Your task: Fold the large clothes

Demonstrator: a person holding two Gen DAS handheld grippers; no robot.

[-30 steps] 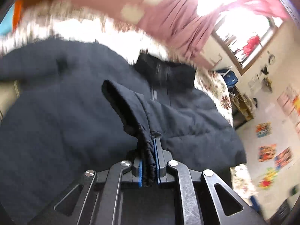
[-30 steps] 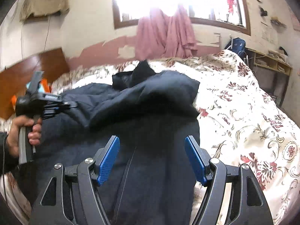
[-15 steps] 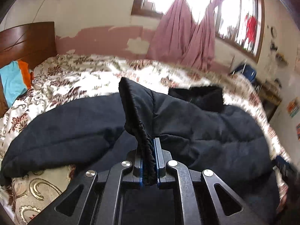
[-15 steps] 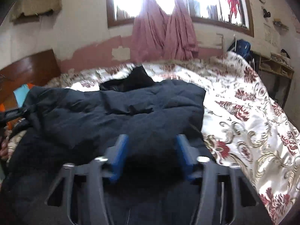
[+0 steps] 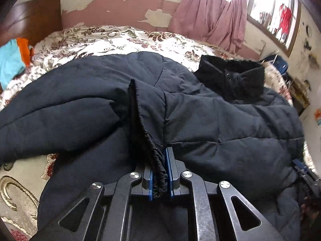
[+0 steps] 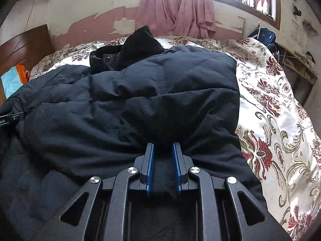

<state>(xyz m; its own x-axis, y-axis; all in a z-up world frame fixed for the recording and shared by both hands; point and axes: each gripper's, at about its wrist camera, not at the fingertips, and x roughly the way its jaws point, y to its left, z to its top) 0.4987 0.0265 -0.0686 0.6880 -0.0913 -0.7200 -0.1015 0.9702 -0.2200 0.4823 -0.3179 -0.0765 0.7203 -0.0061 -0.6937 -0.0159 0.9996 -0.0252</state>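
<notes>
A large dark navy padded jacket [image 5: 220, 120] lies spread on the bed, its black collar [image 5: 230, 76] at the far side. My left gripper [image 5: 159, 160] has the gathered sleeve cuff [image 5: 158, 172] between its blue pads and holds the sleeve over the jacket's body; its jaws are opening slightly. In the right wrist view the jacket [image 6: 140, 100] lies doubled over in a thick fold. My right gripper [image 6: 163, 146] is closing on the near edge of that fold, with dark fabric filling the gap between its pads. The left gripper's tip [image 6: 8, 118] shows at the left edge.
A floral quilt [image 6: 270, 120] covers the bed. A wooden headboard [image 5: 34, 18] with turquoise and orange cloth [image 5: 10, 60] stands at the left. Pink curtains [image 6: 176, 10] hang at the window behind. A shelf [image 6: 297, 66] and a blue bag [image 6: 264, 34] stand at the right.
The right gripper went from wide open to nearly closed on the jacket's near edge and came lower. The left gripper carried the sleeve cuff lower over the jacket.
</notes>
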